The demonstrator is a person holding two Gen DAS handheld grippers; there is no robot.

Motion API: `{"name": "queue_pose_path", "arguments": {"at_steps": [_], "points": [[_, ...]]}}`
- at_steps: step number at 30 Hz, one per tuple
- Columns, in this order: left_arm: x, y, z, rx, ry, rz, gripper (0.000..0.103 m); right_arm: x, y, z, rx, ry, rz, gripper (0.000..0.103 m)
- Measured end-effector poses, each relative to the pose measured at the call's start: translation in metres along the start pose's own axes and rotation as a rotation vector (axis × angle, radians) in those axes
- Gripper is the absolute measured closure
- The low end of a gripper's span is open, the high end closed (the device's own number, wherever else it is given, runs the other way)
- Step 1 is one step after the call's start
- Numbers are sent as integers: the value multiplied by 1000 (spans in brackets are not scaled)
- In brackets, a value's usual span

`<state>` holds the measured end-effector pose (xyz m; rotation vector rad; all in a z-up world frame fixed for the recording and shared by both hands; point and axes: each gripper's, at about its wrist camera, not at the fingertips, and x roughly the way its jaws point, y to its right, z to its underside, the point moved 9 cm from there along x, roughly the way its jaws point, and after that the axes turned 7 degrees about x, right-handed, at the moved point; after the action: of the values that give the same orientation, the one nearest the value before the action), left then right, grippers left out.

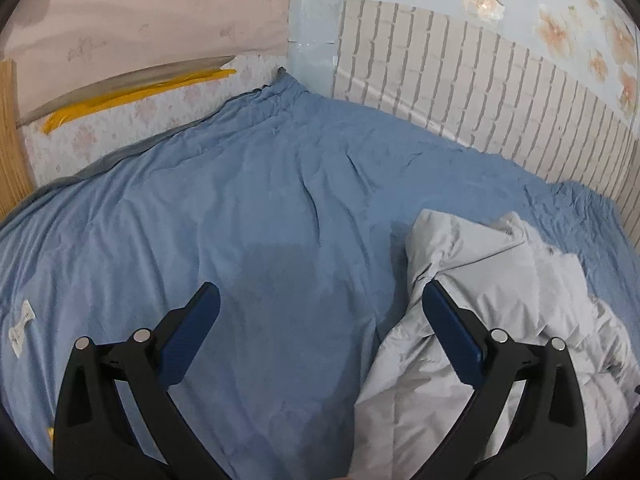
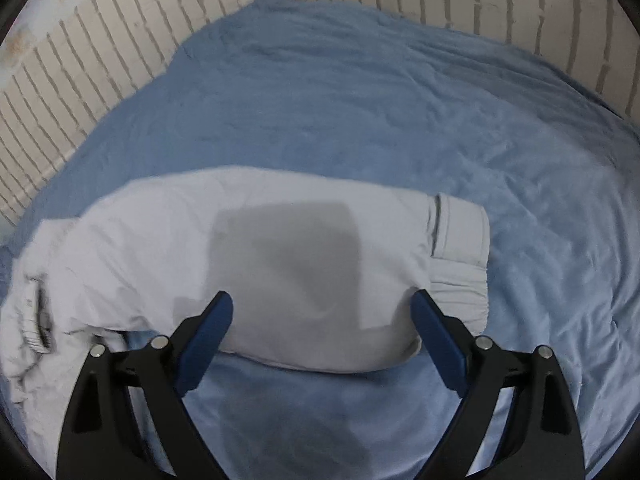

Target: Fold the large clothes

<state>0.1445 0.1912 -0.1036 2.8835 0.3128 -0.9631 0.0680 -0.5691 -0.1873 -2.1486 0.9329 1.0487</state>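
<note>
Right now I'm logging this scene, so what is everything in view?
jacket: one, pale grey, lying on the sheet.
sheet: one, blue, covering the bed.
brick wall: one, white, behind the bed.
flower stickers: several, peach, above the bricks.
tape: one strip, yellow, far left wall.
label: one, white, on the sheet's left edge.
left gripper: one, black and blue, open.
right gripper: one, black and blue, open above the jacket.

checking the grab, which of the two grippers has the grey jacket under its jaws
The right gripper: its open jaws straddle the grey jacket. The left gripper hangs over bare blue bedsheet, jacket beside its right jaw.
</note>
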Motion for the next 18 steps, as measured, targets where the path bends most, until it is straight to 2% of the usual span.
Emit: {"name": "queue_pose_path", "arguments": {"at_steps": [3, 5, 7, 8, 10, 11, 12, 13, 15, 18], "points": [[3, 1, 2, 13, 2, -22, 3, 16, -2, 5, -30, -35, 15, 10], [7, 0, 4, 2, -12, -12, 3, 25, -8, 9, -101, -37, 19, 10], [12, -2, 7, -18, -35, 1, 3, 29, -5, 12, -127, -33, 25, 14], [15, -2, 9, -23, -41, 2, 3, 32, -4, 13, -125, -34, 26, 19], [20, -3, 12, -24, -52, -6, 3, 32, -1, 10, -99, -26, 31, 53], [22, -2, 13, -18, -55, -9, 3, 29, -2, 6, -84, -8, 22, 63], [23, -2, 14, -8, -59, -16, 3, 25, -6, 3, -82, 7, 12, 78], [24, -2, 13, -2, -58, -20, 3, 21, -10, 0, -86, 25, 6, 88], [24, -2, 12, 3, -56, -18, 3, 6, -17, -11, -95, 92, -6, 94], [22, -5, 8, -2, -44, -18, 3, -30, -21, -32, -55, 204, -39, 95]]}}
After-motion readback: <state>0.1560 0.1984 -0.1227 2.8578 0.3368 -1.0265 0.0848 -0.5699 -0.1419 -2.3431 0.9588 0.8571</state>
